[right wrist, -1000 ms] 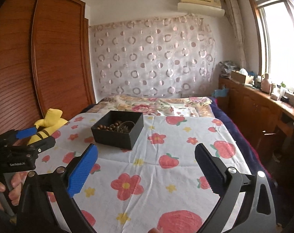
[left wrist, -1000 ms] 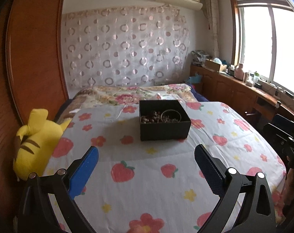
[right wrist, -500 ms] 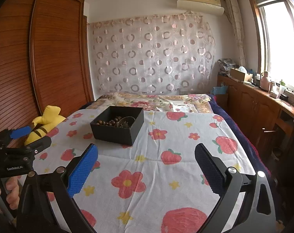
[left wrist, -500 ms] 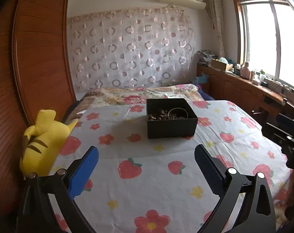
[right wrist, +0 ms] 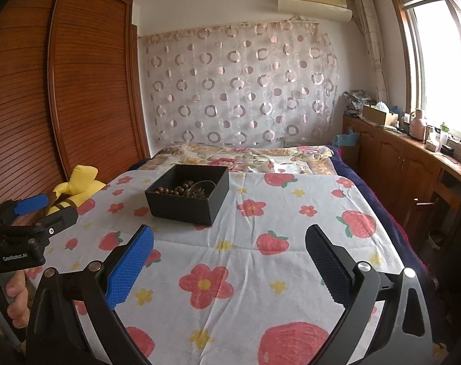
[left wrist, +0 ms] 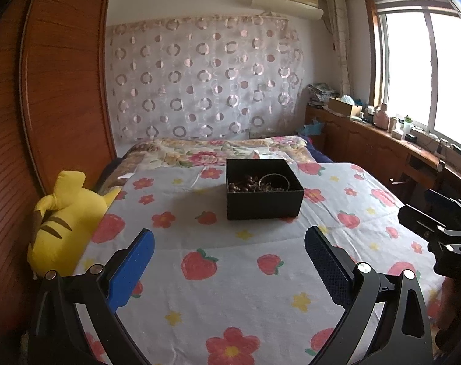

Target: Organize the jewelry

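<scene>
A black open box point(left wrist: 264, 196) stands on the flowered bedspread point(left wrist: 230, 289). It holds brown beads point(left wrist: 244, 184) and a metal bangle point(left wrist: 273, 181). It also shows in the right wrist view point(right wrist: 188, 199), to the left of centre. My left gripper point(left wrist: 229, 263) is open and empty, held above the bedspread well short of the box. My right gripper point(right wrist: 229, 263) is open and empty, back from the box and to its right. Each gripper appears at the edge of the other's view.
A yellow plush toy point(left wrist: 66, 216) lies at the bed's left edge against the wooden wardrobe point(left wrist: 47, 106). A folded floral quilt point(left wrist: 218, 152) lies behind the box. A wooden counter with clutter point(left wrist: 398, 140) runs along the right under the window.
Both grippers have pulled back and tilted up a little, so the box sits slightly farther away and more of the room shows. Both stay open and empty.
</scene>
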{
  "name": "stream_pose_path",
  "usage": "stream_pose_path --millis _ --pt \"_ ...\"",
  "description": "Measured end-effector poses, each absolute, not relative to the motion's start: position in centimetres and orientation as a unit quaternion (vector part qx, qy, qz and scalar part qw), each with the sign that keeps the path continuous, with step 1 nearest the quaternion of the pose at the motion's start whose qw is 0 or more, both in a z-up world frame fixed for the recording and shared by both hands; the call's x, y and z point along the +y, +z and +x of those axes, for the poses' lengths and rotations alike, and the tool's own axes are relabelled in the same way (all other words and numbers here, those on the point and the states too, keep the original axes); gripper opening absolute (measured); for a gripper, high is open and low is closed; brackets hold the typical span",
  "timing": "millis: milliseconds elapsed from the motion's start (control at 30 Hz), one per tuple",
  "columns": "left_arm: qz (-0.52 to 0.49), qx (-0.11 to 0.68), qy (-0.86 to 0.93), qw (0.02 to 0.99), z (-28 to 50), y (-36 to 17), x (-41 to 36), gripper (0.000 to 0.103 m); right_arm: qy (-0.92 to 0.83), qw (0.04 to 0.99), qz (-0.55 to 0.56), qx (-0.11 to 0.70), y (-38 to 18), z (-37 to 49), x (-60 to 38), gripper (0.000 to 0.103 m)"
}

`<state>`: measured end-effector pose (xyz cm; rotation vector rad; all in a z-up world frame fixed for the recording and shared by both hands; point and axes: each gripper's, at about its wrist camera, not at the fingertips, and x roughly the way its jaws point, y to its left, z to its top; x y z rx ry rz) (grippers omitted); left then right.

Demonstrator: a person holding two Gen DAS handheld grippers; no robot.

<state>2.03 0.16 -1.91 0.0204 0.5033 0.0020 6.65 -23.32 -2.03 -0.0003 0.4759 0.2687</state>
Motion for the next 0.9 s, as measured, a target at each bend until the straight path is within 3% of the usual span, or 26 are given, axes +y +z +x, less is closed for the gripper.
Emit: stream_pose_path --millis 900 --pt "0.011 0.242 -0.003 0.97 1.8 -1.2 -1.0 0.095 0.131 0.963 0.0 0.235 -2.1 6.6 -23.3 0.101"
